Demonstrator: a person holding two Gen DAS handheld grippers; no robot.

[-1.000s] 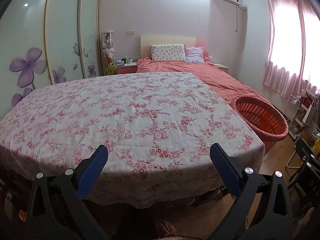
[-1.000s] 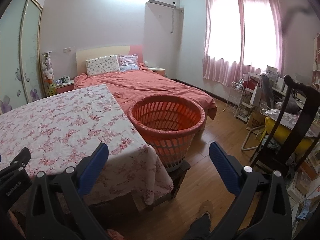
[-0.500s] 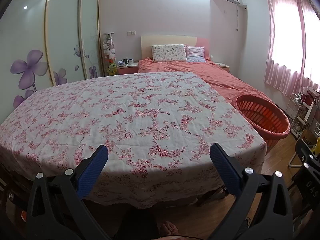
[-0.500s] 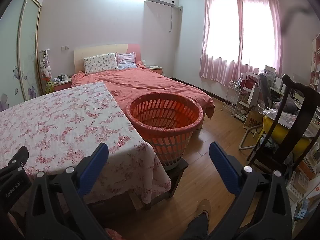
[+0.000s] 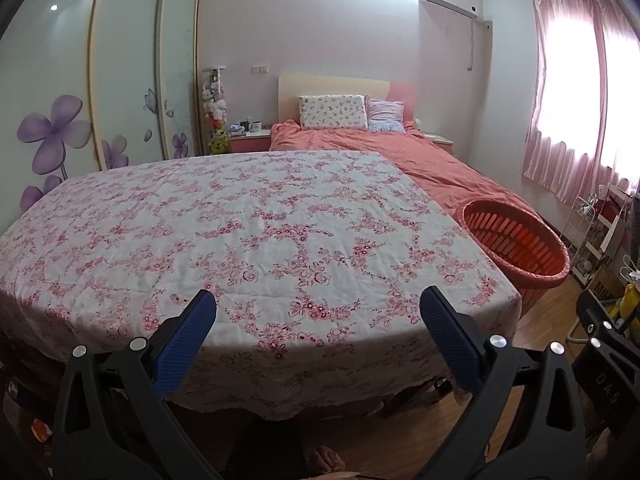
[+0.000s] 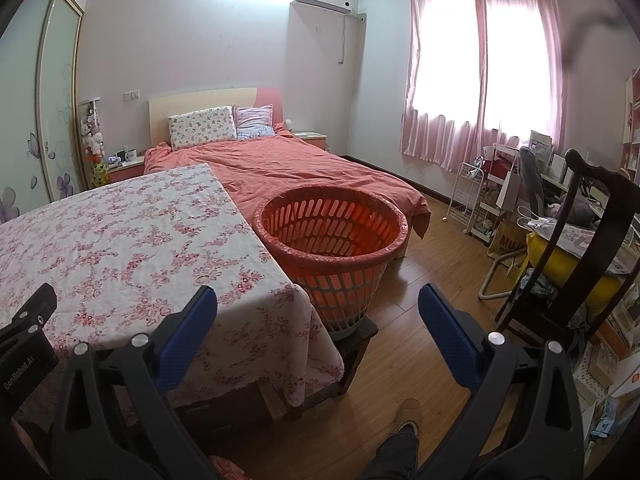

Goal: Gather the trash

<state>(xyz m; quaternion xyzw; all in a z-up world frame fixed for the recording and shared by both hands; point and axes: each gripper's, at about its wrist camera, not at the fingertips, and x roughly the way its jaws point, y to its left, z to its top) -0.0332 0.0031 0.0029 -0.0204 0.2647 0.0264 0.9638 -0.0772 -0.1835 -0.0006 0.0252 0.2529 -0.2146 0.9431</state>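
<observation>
On the far left, the left gripper [image 5: 316,312] hangs at the near edge of the table [image 5: 260,232], fingers spread wide with nothing between them, squared up to the floral cloth as if scanning it. No trash shows on that cloth from either camera (none on the visible floor either, though the clutter at the right edge is hard to read). Moving right, the orange basket [image 6: 332,236] sits just beside the table's corner on a low dark stand [image 6: 356,344], its rim raised near tabletop level, probably so scraps can be dropped straight in. Further right, the right gripper [image 6: 318,312] is equally wide open and empty, aimed at the basket and the wooden floor.
</observation>
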